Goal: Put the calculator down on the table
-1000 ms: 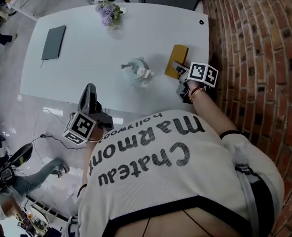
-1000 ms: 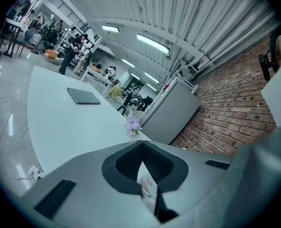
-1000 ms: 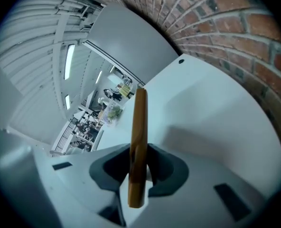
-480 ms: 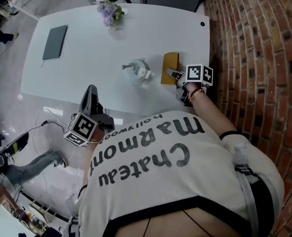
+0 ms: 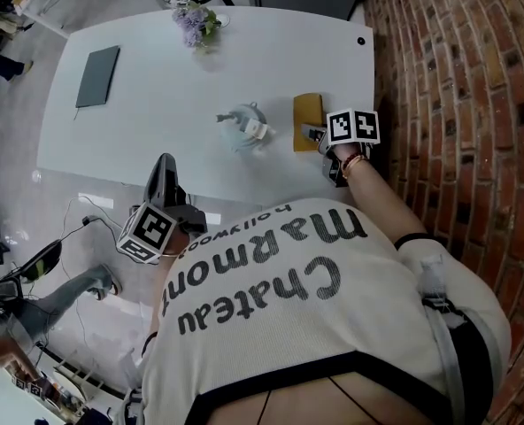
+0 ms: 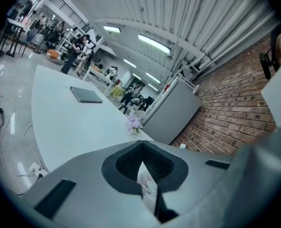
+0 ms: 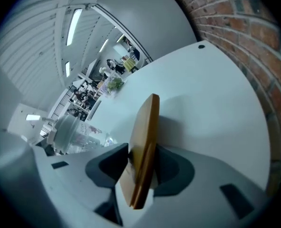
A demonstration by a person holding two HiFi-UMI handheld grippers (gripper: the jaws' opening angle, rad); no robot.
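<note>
In the head view, the calculator (image 5: 307,118) rests on the white worktop (image 5: 156,87) near the brick-wall side. Its near end sits between the right tongs (image 5: 313,134), while the left tongs (image 5: 162,168) hang by the worktop's near edge.

In the left gripper view, the left tongs (image 6: 141,167) are closed together on nothing.

In the right gripper view, the right tongs (image 7: 140,170) are opening. The calculator (image 7: 145,137) is seen edge-on between them, and the pads seem not to pinch it.

The put-down looks nearly done. What is left is to draw the tongs clear.

Right side: brick wall (image 5: 457,78) running beside the white bench (image 5: 156,78); glossy floor (image 5: 14,184) reflecting glare; ceiling strip lights (image 6: 154,43) glowing.
</note>
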